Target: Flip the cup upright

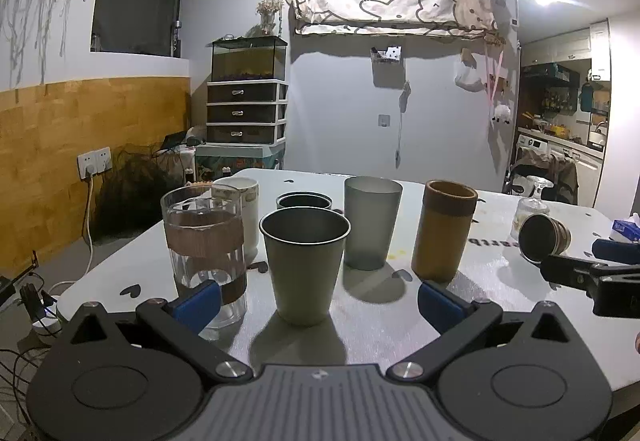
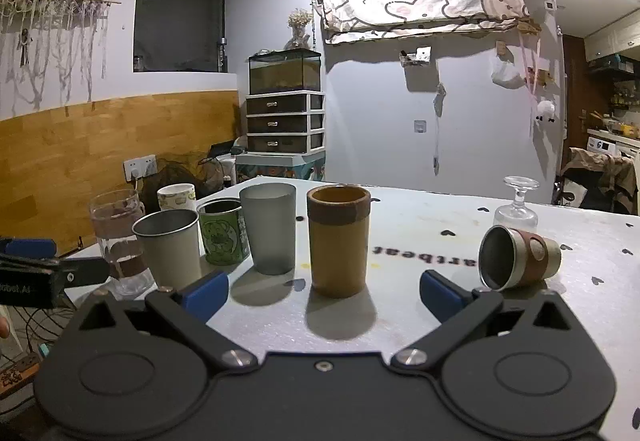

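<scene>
White tabletop (image 2: 440, 305) dotted with small dark hearts filled the lower half of both views, under dim indoor light. At the bottom of the right wrist view the right gripper (image 2: 324, 291) stood spread wide and empty, its blue pads flanking a tall tan cylinder cup (image 2: 339, 241) at frame centre. Just right of the right-hand pad, at lower right, lay the small cup (image 2: 518, 258) on its side on the table, dark mouth turned toward the camera, a brown band round its pale body. Behind it an inverted stemmed glass (image 2: 516, 207) stood close by.

In the left wrist view the left gripper (image 1: 318, 301) was likewise released and empty, framing an upright metal tumbler (image 1: 305, 265); the tipped cup (image 1: 545, 239) sat at far right.

That cup looked light, rigid and probably metal-lined, so likely slick and free to roll. Pinching across the banded waist seemed the surest hold, keeping clear of the fragile glass behind.
</scene>
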Demonstrator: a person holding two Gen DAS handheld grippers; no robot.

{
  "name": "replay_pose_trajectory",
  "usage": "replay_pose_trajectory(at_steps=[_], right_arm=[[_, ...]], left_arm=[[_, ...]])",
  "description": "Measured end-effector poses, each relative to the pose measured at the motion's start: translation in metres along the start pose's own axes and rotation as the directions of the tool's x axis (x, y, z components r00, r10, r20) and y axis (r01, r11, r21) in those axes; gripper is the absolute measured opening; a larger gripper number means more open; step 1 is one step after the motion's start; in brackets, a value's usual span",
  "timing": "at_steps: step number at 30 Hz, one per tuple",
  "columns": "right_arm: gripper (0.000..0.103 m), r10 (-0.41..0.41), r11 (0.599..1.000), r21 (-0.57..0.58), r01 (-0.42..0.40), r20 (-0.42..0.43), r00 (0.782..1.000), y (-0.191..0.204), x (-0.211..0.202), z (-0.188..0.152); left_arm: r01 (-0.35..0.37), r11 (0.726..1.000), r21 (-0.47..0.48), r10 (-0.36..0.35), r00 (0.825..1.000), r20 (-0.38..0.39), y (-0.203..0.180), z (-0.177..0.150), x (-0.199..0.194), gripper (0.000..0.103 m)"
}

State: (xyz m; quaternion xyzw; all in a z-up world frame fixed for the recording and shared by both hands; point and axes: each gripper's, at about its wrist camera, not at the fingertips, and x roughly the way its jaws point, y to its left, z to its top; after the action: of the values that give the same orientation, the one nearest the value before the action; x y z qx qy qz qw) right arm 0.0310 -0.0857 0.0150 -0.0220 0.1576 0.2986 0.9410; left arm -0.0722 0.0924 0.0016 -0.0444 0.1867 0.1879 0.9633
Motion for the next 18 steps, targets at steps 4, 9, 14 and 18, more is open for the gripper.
replay_pose_trajectory(at_steps=[4,9,14,18], right_arm=[[0.103,-0.004,1.000,0.000,0.004,-0.002,1.000,0.0004,0.0001,0.0010],[0.103,0.001,1.000,-0.002,-0.001,-0.001,1.000,0.0008,0.0005,0.0008],[0.103,0.005,1.000,-0.005,-0.005,-0.001,1.000,0.0020,0.0000,0.0007],[0.103,0.005,1.000,-0.005,-0.005,-0.001,1.000,0.0020,0.0000,0.0008]], left_arm=[[-0.004,1.000,-0.001,0.004,1.000,-0.003,0.0011,-0.0001,0.0004,0.103],[-0.007,1.000,-0.002,0.007,1.000,-0.004,0.0025,0.0001,0.0007,0.103],[-0.009,1.000,-0.003,0.009,1.000,-0.006,0.0039,0.0012,0.0008,0.103],[-0.011,1.000,-0.004,0.011,1.000,-0.006,0.0039,0.0016,0.0016,0.103]])
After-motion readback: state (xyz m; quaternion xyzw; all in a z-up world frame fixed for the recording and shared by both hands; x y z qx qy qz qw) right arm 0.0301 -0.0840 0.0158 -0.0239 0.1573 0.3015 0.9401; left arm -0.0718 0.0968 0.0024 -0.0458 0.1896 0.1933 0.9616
